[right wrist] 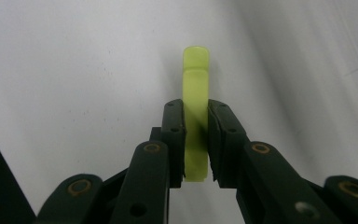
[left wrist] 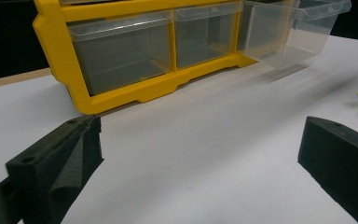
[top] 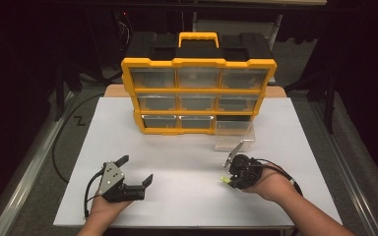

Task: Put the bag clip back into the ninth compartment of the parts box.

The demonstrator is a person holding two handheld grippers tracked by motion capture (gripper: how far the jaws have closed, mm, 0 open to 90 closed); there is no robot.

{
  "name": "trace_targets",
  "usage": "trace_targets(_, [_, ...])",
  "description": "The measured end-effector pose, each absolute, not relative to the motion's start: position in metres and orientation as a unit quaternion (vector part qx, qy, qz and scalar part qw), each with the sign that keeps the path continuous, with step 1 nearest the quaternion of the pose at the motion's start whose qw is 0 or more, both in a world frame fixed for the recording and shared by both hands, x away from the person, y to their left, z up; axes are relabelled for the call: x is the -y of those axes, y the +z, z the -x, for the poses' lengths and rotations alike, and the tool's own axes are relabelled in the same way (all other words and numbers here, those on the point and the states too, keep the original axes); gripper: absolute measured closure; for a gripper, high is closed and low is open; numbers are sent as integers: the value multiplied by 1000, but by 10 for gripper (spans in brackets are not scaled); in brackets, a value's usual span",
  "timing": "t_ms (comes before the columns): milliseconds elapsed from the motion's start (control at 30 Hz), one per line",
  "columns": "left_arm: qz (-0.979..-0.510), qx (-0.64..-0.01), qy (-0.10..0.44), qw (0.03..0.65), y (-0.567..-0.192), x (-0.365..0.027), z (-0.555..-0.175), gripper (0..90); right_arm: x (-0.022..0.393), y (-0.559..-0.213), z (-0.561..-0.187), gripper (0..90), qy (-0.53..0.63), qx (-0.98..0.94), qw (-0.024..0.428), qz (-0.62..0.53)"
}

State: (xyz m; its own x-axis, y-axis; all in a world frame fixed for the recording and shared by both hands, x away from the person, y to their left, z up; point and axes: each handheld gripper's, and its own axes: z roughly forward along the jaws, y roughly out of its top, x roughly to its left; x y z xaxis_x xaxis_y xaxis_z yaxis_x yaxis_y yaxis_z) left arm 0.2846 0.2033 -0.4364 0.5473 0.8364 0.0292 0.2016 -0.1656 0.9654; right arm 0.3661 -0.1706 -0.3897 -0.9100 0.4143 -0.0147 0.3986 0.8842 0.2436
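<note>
A yellow-framed organiser [top: 199, 93] with clear drawers stands at the back of the white table [top: 192, 196]. Its bottom right drawer [top: 234, 132] is pulled out; the left gripper view has that drawer [left wrist: 289, 28] at its upper right. My right gripper [right wrist: 196, 140] is shut on a flat yellow-green piece [right wrist: 196, 116], held edge-on between the pads. From above, that piece [top: 224, 180] pokes out to the left of the right gripper [top: 228, 181], below the open drawer. My left gripper [top: 137, 169] rests at the front left, jaws wide apart and empty over the table [left wrist: 205, 154].
A wooden board [top: 115, 90] shows behind the organiser. Black cables [top: 61, 147] trail off the table's left side onto the grey floor. The table's front edge runs just behind both hands.
</note>
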Motion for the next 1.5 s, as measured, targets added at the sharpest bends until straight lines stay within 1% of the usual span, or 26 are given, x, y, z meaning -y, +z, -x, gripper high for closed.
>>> trace_targets(300, [-702,-370,301,530,-436,-203,-285,3,188,-386,-364,801,111,-971,27,-211])
trace_targets(533, [-703,-368,300,530,-436,-203,-284,3,191,-382,-364,800,106,-974,24,-201])
trace_targets(933, [-702,-368,300,531,-436,-204,-284,3,192,-359,-373,801,104,-973,15,-203])
trace_targets(1500, [-702,-369,299,530,-436,-204,-284,4,193,-328,-379,801,94,-978,15,-187])
